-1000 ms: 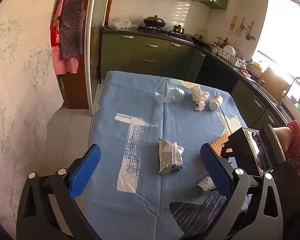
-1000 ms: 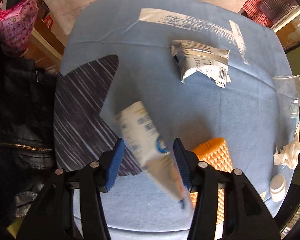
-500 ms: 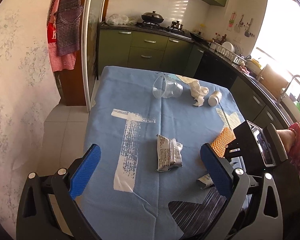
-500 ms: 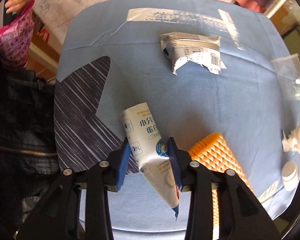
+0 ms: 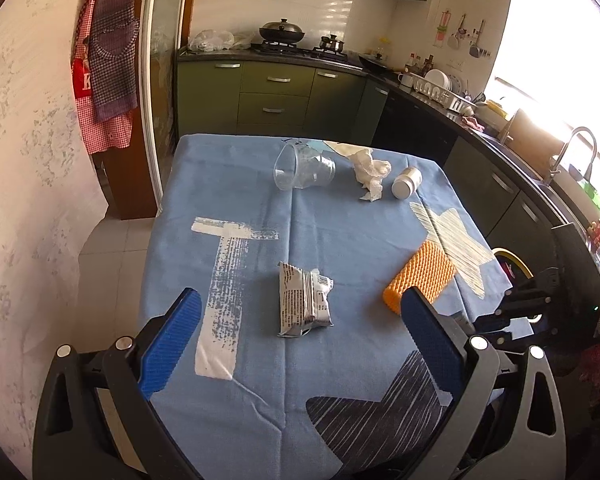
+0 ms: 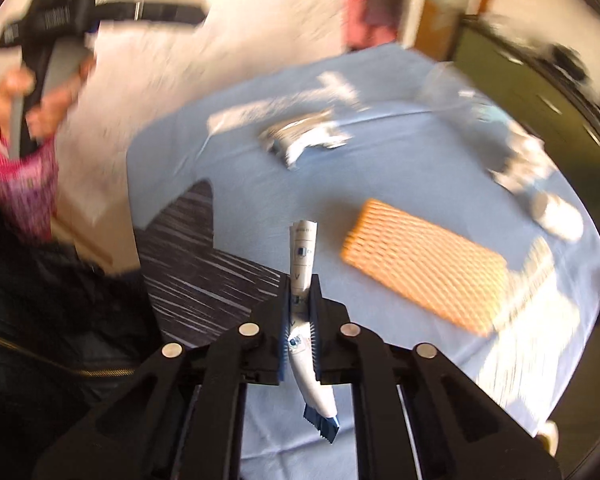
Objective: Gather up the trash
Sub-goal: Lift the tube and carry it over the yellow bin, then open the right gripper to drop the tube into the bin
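Observation:
My right gripper (image 6: 301, 292) is shut on a white and blue wrapper (image 6: 303, 256) and holds it above the blue tablecloth (image 6: 380, 168). My left gripper (image 5: 300, 320) is open and empty over the near table edge, with a crumpled silver wrapper (image 5: 303, 300) lying between its fingers further on. An orange foam sleeve (image 5: 420, 276) lies to the right. A clear plastic cup (image 5: 302, 168), a crumpled tissue (image 5: 370, 172) and a small white bottle (image 5: 406, 182) lie at the far end. The right wrist view is blurred.
The right gripper's body (image 5: 540, 304) shows at the table's right edge. Green kitchen cabinets (image 5: 276, 96) and a counter with a sink (image 5: 572, 148) stand beyond. A wall (image 5: 28, 160) runs along the left. A yellow-rimmed object (image 5: 510, 260) sits beside the table.
My right gripper closed on the white and blue wrapper, lifted it off the cloth and swung up fast. The left gripper rose slightly and stayed open.

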A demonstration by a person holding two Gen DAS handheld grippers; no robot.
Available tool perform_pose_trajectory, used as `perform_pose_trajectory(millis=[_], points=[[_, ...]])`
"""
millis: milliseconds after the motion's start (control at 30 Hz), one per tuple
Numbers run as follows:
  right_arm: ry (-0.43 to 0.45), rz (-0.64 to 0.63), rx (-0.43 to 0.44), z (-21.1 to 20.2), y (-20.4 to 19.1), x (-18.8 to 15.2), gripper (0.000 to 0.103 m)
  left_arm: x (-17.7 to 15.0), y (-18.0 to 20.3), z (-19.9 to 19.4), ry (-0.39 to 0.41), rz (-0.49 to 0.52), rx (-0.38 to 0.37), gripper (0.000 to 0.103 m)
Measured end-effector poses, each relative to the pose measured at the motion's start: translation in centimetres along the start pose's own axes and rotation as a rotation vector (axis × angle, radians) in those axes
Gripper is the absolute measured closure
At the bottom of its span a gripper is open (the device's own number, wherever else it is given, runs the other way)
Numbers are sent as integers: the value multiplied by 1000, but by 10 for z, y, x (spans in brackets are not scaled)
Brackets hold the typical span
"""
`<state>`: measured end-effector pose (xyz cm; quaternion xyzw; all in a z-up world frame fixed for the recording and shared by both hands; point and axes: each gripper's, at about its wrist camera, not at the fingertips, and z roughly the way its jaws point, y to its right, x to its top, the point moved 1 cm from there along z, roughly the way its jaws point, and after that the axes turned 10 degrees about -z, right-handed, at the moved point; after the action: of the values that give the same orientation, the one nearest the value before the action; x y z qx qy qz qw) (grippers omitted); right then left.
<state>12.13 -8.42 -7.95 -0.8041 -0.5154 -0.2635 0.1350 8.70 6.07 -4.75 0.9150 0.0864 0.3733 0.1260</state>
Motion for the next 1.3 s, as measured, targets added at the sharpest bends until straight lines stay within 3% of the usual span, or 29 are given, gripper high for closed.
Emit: perform_pose_trajectory(millis=[200, 333, 433, 567, 733, 900, 1200, 1300], points=[[136, 240, -169, -67, 39, -50, 95, -6, 16, 13, -35, 29, -13, 5], [174, 402, -349, -106, 68, -98, 95, -10, 28, 19, -55, 56, -24, 5], [145, 508, -507, -124, 97, -136, 95, -12, 37, 21, -65, 75, -35, 5], [67, 631, -638, -129, 139, -183, 94, -15, 50, 26, -79, 97, -43, 5], [-19, 742, -707, -119, 180, -226, 93, -18, 64, 31, -99, 123, -43, 5], [-114, 807, -777, -106, 200, -258, 75, -21, 74, 36, -118, 148, -48, 5], [-15, 837, -767, -115, 155, -246, 59, -23, 80, 54, -154, 161, -50, 5], [29, 811, -746, -114, 132, -230, 59, -23, 77, 60, -162, 161, -38, 5]])
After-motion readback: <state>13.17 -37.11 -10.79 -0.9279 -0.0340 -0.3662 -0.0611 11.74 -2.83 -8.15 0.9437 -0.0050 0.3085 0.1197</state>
